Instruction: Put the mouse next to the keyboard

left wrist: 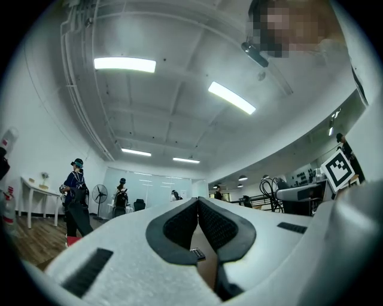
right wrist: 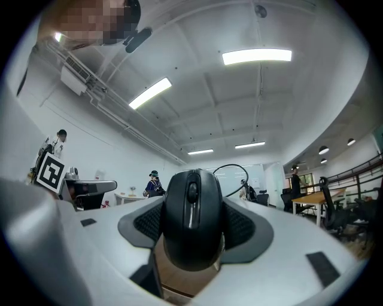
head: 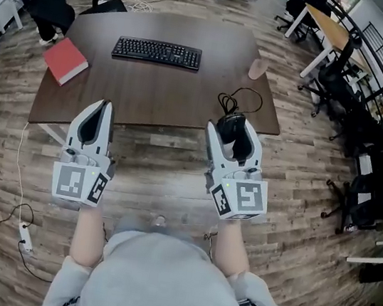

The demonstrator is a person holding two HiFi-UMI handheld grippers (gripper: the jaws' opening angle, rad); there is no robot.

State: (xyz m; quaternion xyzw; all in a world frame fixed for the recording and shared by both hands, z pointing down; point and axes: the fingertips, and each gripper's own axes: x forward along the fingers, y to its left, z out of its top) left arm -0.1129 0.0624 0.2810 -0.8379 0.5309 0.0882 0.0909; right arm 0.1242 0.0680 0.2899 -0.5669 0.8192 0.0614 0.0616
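A black wired mouse (head: pixel 232 127) sits between the jaws of my right gripper (head: pixel 232 135), which is shut on it near the table's front right edge. In the right gripper view the mouse (right wrist: pixel 192 218) fills the gap between the pads, its cable looping up behind. The cable (head: pixel 237 100) lies coiled on the table. The black keyboard (head: pixel 157 52) rests at the far middle of the dark brown table (head: pixel 158 93). My left gripper (head: pixel 99 120) hangs shut and empty over the table's front left edge; its pads (left wrist: pixel 210 226) meet in the left gripper view.
A red book (head: pixel 65 60) lies on the table's left side. A pale cup (head: pixel 257 69) stands at the right, beyond the cable. Office chairs (head: pixel 348 73) crowd the right; a power strip (head: pixel 25 238) lies on the wooden floor at the left.
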